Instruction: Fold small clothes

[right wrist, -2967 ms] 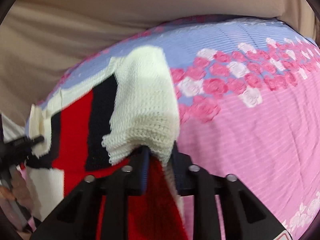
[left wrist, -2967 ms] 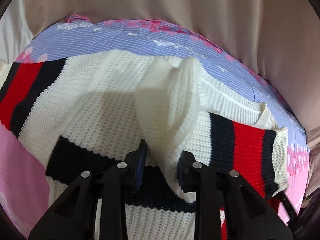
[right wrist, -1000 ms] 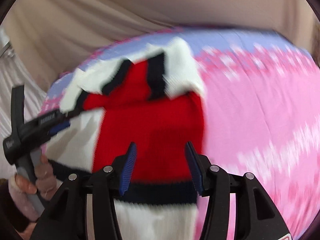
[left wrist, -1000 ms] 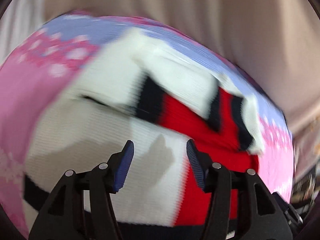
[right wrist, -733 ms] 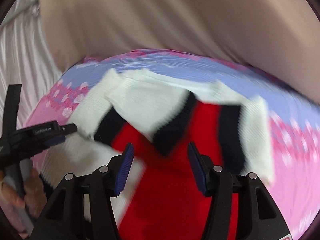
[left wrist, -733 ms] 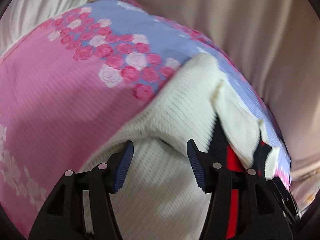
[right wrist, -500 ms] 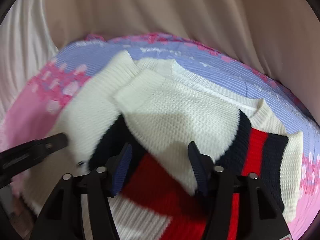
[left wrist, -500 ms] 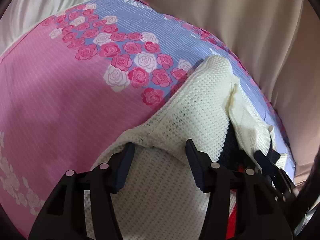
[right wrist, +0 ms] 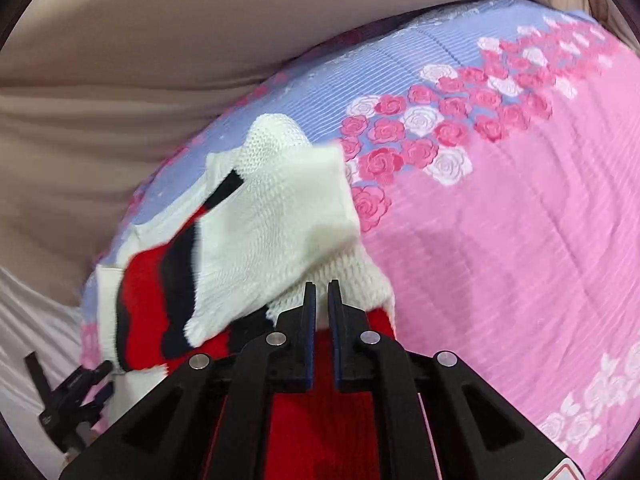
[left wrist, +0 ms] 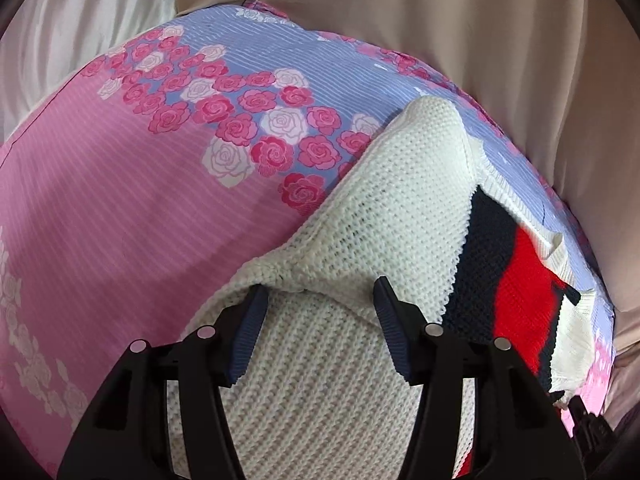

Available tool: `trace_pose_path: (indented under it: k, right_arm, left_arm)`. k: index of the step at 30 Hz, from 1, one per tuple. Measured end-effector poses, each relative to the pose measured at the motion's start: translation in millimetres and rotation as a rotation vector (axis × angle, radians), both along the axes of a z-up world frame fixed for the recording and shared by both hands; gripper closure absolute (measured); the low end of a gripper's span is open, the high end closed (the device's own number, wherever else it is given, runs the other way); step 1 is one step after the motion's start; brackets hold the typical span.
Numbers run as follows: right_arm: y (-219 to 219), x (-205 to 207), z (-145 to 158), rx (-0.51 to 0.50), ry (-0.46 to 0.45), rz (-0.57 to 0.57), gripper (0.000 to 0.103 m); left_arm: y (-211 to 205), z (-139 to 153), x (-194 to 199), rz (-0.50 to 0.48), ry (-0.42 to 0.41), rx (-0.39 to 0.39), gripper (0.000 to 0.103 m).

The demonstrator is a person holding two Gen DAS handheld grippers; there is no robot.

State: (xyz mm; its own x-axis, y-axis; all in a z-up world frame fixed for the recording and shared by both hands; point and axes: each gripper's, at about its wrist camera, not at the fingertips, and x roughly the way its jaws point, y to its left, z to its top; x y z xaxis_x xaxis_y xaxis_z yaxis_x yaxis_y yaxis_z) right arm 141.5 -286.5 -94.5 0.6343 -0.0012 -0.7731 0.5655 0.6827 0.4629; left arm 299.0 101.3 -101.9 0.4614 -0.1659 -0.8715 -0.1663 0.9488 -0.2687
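Observation:
A knit sweater [left wrist: 384,216], cream with navy and red stripes, lies on the bed with its sleeves folded in. My left gripper [left wrist: 318,300] is open, its jaws straddling the cream folded edge at the sweater's left side. In the right wrist view the sweater [right wrist: 280,208] is partly blurred. My right gripper [right wrist: 321,292] is shut on the sweater's cream knit edge at its right side. The left gripper [right wrist: 76,392] shows at the lower left of that view.
The bedsheet [left wrist: 120,200] is pink with a lilac band of roses [right wrist: 440,128]. A beige curtain [left wrist: 480,40] hangs behind the bed. White fabric [left wrist: 80,20] lies at the far left.
Both grippers let go of the sleeves and swung to the sweater's sides. The right gripper, open half a second ago, has closed on the cream edge. The left stays open over the fold.

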Motion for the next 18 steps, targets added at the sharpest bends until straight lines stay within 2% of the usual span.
trace_pose_path:
  k: [2, 4, 6, 7, 8, 9, 11, 14, 16, 18]
  right_arm:
    - [-1, 3, 3, 0.019, -0.033, 0.01, 0.077]
    - [-5, 8, 7, 0.032, -0.059, 0.009, 0.052]
    - [-2, 22, 4, 0.034, -0.054, 0.008, 0.05]
    - [-2, 30, 2, 0.033, -0.04, 0.014, 0.056]
    - [-2, 35, 0, 0.027, -0.027, 0.026, 0.068]
    - [-5, 42, 1, 0.03, -0.023, 0.045, 0.093]
    - [-2, 45, 14, 0.032, -0.077, 0.07, 0.093]
    - [9, 41, 35, -0.028, -0.133, 0.111, 0.093]
    - [7, 42, 22, -0.05, -0.066, 0.116, 0.093]
    - [-1, 42, -7, -0.023, 0.036, 0.105, 0.092]
  left_arm:
    - [3, 0, 2, 0.027, 0.01, -0.02, 0.05]
    - [7, 0, 5, 0.056, 0.016, -0.045, 0.05]
    - [10, 1, 7, 0.083, 0.012, -0.049, 0.054]
    - [10, 1, 8, 0.093, 0.007, -0.033, 0.057]
    - [11, 0, 9, 0.101, 0.001, -0.021, 0.063]
    - [12, 1, 10, 0.116, -0.005, -0.001, 0.069]
    - [20, 3, 11, 0.154, -0.017, 0.002, 0.075]
    - [29, 3, 13, 0.187, -0.02, -0.002, 0.077]
    - [31, 1, 13, 0.198, -0.024, 0.011, 0.077]
    - [26, 2, 12, 0.198, -0.031, 0.043, 0.076]
